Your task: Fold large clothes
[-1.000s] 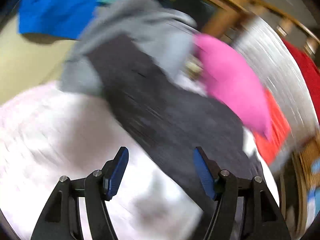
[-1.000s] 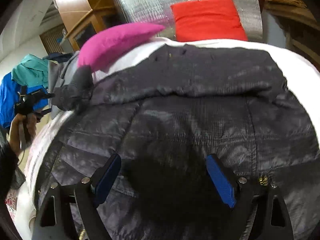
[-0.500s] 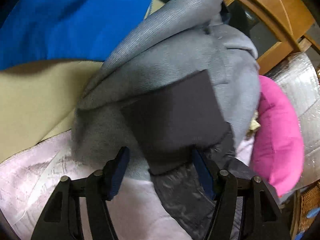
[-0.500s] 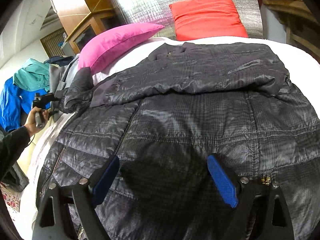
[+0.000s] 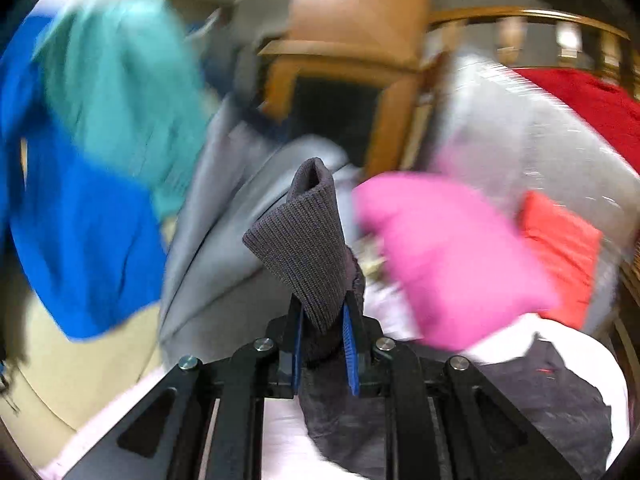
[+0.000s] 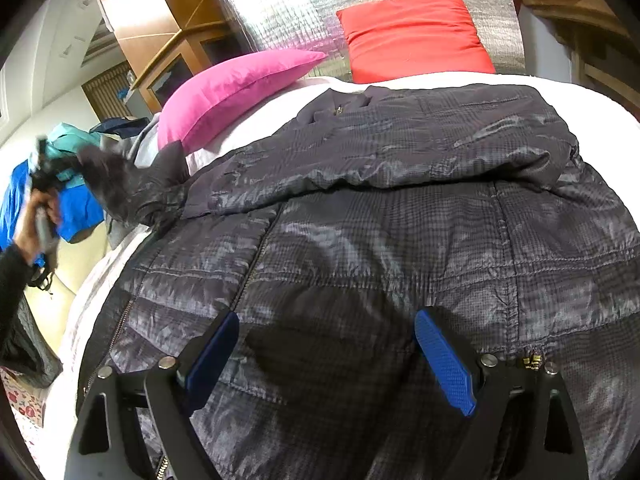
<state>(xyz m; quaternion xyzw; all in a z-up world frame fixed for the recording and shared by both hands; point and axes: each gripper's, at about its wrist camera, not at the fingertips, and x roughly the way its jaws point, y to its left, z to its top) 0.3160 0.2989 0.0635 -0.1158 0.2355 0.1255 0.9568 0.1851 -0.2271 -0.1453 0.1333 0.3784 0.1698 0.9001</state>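
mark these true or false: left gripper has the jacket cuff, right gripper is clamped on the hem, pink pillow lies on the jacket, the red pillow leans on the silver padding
1. The left gripper is shut on the ribbed cuff of the jacket. True.
2. The right gripper is clamped on the hem. False: its jaws stand open over the jacket, gripping nothing.
3. The pink pillow lies on the jacket. False: it lies beside it on the bed sheet.
4. The red pillow leans on the silver padding. True.
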